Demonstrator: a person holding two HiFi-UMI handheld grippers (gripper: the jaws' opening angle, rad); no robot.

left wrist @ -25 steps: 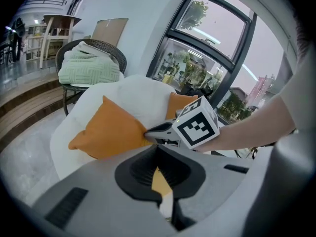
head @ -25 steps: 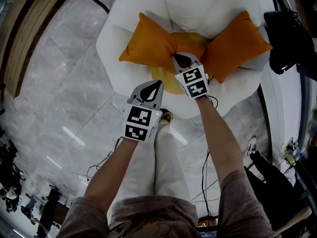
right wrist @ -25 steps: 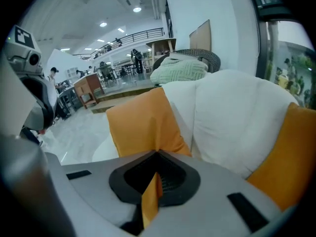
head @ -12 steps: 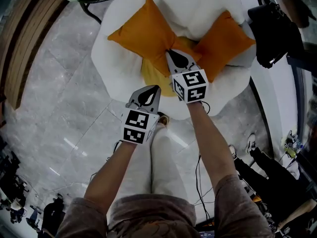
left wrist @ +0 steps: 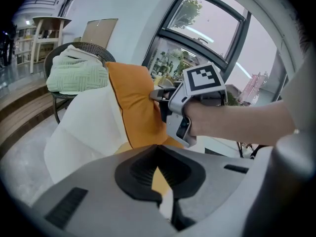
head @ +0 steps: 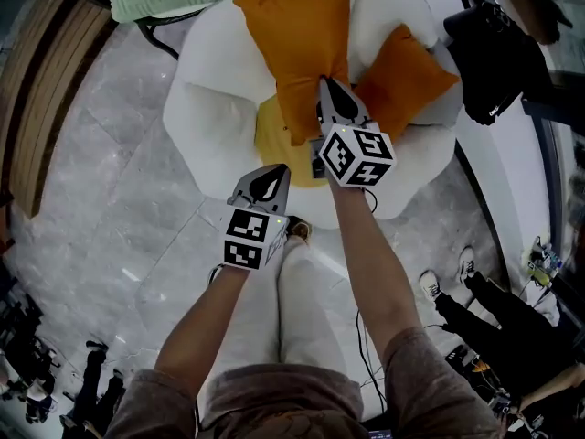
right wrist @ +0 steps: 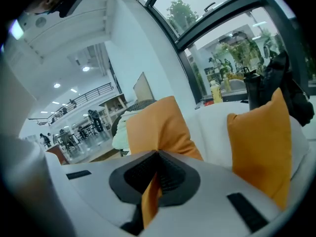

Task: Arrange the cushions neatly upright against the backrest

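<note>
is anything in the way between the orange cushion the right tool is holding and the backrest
Nothing visible. The right tool grips the orange cushion by its corner, and the white backrest behind it is bare. The second orange cushion leans off to the side.

The cushion (head: 297,44) between the right gripper's (head: 324,86) fingers (right wrist: 89,196) is smooth matt orange cloth. The fingers are matt grey plastic with ribbed black pads (right wrist: 134,174). Beyond them the chair (head: 215,122) is soft white cloth; the floor (head: 101,208) below, glossy grey stone.
</note>
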